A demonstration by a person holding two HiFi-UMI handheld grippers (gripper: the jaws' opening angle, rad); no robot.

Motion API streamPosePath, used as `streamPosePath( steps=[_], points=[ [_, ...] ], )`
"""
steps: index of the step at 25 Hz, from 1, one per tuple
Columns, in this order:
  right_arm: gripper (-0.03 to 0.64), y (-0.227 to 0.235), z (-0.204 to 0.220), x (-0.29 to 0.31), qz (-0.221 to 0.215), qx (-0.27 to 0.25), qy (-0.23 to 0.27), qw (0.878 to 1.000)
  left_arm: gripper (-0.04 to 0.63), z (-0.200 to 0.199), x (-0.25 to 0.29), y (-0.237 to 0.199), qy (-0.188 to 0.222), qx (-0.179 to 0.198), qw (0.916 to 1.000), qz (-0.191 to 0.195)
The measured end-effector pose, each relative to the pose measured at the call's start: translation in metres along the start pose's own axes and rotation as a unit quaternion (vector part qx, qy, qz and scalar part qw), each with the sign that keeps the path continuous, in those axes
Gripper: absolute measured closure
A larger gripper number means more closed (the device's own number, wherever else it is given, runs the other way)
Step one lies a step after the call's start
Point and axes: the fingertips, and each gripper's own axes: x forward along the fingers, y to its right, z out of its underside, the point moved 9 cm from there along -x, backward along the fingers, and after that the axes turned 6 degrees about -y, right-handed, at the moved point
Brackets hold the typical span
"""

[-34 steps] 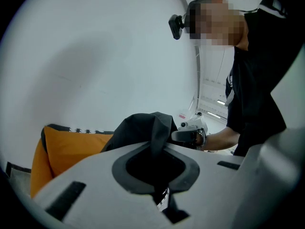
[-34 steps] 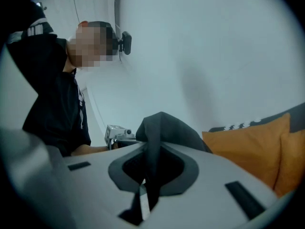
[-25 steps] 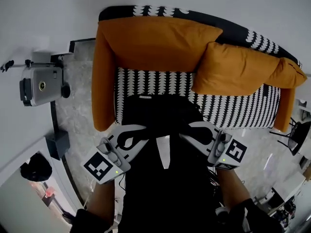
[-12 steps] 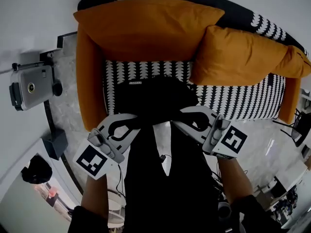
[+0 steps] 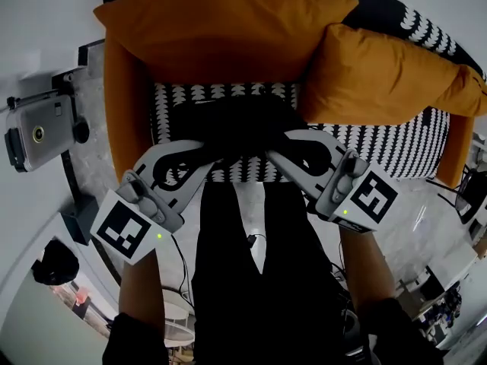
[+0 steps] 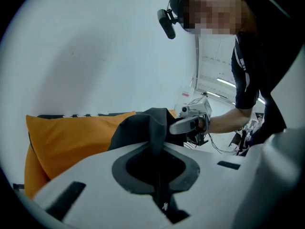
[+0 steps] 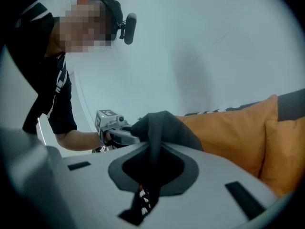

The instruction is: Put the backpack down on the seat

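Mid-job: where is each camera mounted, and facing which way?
Head view: on the head, facing steeply down at backpack and sofa seat; left tool, right tool, forearms show.
Left gripper view: on left tool, facing along its jaws clamping the backpack; right forearm, torso show.
Right gripper view: on right tool, likewise; left forearm, torso show.
All share the backpack.

**Count of things in view**

There are two grippers, the left gripper [image 5: 215, 155] and the right gripper [image 5: 272, 149]. Each carries one marker cube, so two cubes in all [image 5: 122, 233] [image 5: 373, 200]. One black backpack [image 5: 236, 124] sits between the two gripper tips. One patterned seat [image 5: 380, 147] lies beyond them. There are two orange cushions, a large one [image 5: 221, 29] beyond both grippers and a smaller one [image 5: 380, 74] beyond the right gripper. One grey device [image 5: 38, 131] stands out past the left gripper. One person [image 5: 259, 295] is in view, with two forearms [image 5: 141, 280] [image 5: 365, 268] behind the grippers.
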Motion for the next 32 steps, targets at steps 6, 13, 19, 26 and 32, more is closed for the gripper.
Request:
streamPosePath(
  steps=[6,13,19,26,32],
  points=[
    [0.577,0.02,-0.011,0.009,0.022,-0.026,-0.028,0.999,0.571,-0.008,0.013,-0.019,-0.005,0.019,0.9998,-0.009],
    [0.577,0.043,-0.018,0.013,0.055,-0.049,-0.034,0.997,0.571,-0.02,0.029,-0.035,-0.008,0.028,0.9993,-0.024],
    [0.577,0.075,-0.018,0.027,0.069,-0.05,-0.035,0.996,0.571,-0.023,0.047,-0.063,-0.009,0.028,0.9991,-0.03],
    [0.575,0.1,-0.022,0.039,0.097,-0.063,-0.041,0.992,0.571,-0.025,0.061,-0.091,-0.002,0.04,0.9983,-0.043],
    [0.575,0.116,-0.027,0.051,0.103,-0.068,-0.045,0.991,0.571,-0.026,0.067,-0.111,-0.002,0.03,0.9985,-0.046]
  ],
)
